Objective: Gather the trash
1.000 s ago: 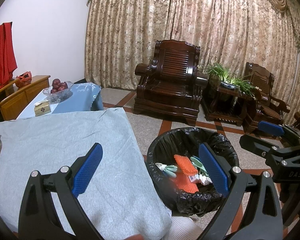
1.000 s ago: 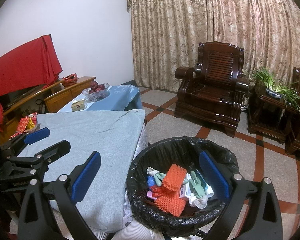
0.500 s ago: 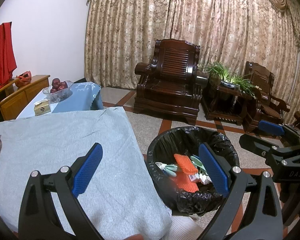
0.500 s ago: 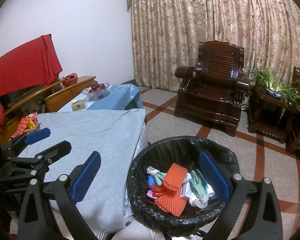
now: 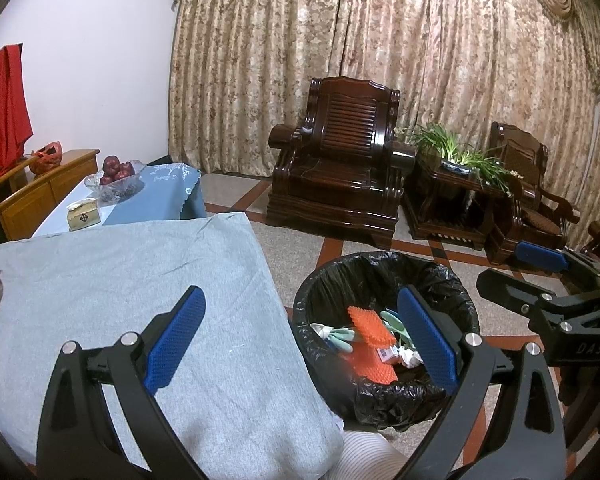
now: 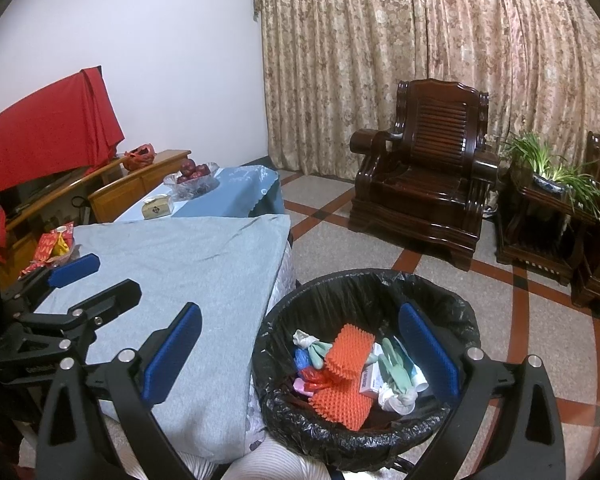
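A black-lined trash bin stands on the floor beside the grey-clothed table. Inside lie orange foam netting, pale green gloves, a small box and wrappers. My left gripper is open with nothing between its blue pads, spanning the table's corner and the bin. The right gripper is also open and holds nothing, hovering over the bin's near rim. Each gripper shows in the other's view, the right one and the left one.
A red snack packet lies at the table's far left edge. Beyond it a blue-clothed table carries a fruit bowl and a tissue box. Dark wooden armchairs, a plant stand and curtains line the far side.
Almost nothing: both views shift very slightly, and both grippers stay open over the table corner and bin.
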Action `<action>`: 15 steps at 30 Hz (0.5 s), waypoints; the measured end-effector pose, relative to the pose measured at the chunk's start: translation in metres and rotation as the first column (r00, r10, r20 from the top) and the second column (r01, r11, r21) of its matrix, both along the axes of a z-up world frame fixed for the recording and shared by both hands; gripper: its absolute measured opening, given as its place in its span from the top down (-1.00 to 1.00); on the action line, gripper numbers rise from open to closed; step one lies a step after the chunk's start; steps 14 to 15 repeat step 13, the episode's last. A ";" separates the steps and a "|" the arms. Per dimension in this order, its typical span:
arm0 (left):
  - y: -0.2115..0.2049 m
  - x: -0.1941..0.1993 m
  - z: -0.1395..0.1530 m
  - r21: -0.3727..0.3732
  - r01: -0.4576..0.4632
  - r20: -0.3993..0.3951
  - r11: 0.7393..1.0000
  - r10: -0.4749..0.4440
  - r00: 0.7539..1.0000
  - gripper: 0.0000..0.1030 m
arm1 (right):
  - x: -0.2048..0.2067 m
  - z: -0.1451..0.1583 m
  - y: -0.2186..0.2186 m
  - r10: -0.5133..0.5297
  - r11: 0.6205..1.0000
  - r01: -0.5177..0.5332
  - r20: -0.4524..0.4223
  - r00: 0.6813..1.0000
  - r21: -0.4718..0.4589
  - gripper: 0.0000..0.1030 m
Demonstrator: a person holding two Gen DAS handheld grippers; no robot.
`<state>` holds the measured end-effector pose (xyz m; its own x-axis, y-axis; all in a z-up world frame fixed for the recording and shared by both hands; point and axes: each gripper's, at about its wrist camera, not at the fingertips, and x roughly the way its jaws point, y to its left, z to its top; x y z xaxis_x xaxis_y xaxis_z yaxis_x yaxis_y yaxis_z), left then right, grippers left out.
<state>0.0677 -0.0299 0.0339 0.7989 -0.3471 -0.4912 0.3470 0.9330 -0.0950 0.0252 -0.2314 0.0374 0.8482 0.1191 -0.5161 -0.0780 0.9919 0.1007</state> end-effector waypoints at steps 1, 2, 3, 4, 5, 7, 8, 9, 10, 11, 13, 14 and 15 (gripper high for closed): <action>-0.001 0.000 0.000 0.001 0.000 -0.001 1.000 0.000 1.000 -0.83 | -0.001 0.000 0.001 0.000 1.000 0.000 0.000 1.000 0.000 -0.88; -0.001 0.000 0.000 0.002 0.001 -0.002 1.000 -0.001 1.000 -0.83 | 0.000 0.000 0.000 0.000 1.000 0.000 0.000 1.000 0.000 -0.88; 0.000 0.000 0.000 0.003 0.001 -0.003 1.000 -0.001 1.000 -0.83 | 0.000 0.000 0.001 0.000 1.000 0.000 0.000 1.000 0.000 -0.88; -0.001 0.000 0.000 0.002 0.000 -0.002 1.000 0.000 1.000 -0.83 | -0.001 0.000 0.001 0.000 1.000 0.000 0.000 1.000 0.000 -0.88; -0.001 0.000 0.000 0.002 0.000 -0.002 1.000 0.000 1.000 -0.83 | 0.000 0.000 0.000 0.000 1.000 0.000 -0.001 1.000 0.000 -0.88; 0.002 0.001 0.001 0.003 -0.001 -0.005 1.000 0.001 1.000 -0.83 | -0.001 -0.001 0.001 0.000 1.000 0.000 -0.002 1.000 0.000 -0.88; 0.003 0.001 0.001 0.003 -0.002 -0.006 1.000 0.002 1.000 -0.83 | -0.002 -0.001 0.002 0.000 1.000 0.000 -0.002 1.000 0.000 -0.88; 0.003 0.001 0.001 0.003 -0.002 -0.006 1.000 0.002 1.000 -0.83 | -0.001 -0.001 0.002 0.000 1.000 0.000 -0.002 1.000 0.000 -0.88; 0.005 0.000 0.001 0.003 -0.002 -0.006 1.000 0.002 1.000 -0.83 | -0.002 -0.001 0.002 0.000 1.000 0.000 -0.002 1.000 0.001 -0.88; 0.005 0.000 0.001 0.003 -0.001 -0.006 1.000 0.001 1.000 -0.83 | -0.001 -0.001 0.001 0.001 1.000 -0.001 -0.001 1.000 0.000 -0.88; 0.007 0.000 0.002 0.005 -0.001 -0.004 1.000 0.001 1.000 -0.83 | -0.002 -0.001 0.002 0.001 1.000 -0.001 -0.001 1.000 -0.001 -0.88; 0.007 0.000 0.002 0.005 -0.001 -0.004 1.000 0.001 1.000 -0.83 | -0.002 -0.001 0.002 0.001 1.000 -0.001 -0.001 1.000 -0.001 -0.88; 0.007 0.000 0.002 0.005 -0.001 -0.004 1.000 0.001 1.000 -0.83 | -0.002 -0.001 0.002 0.001 1.000 -0.001 -0.001 1.000 -0.001 -0.88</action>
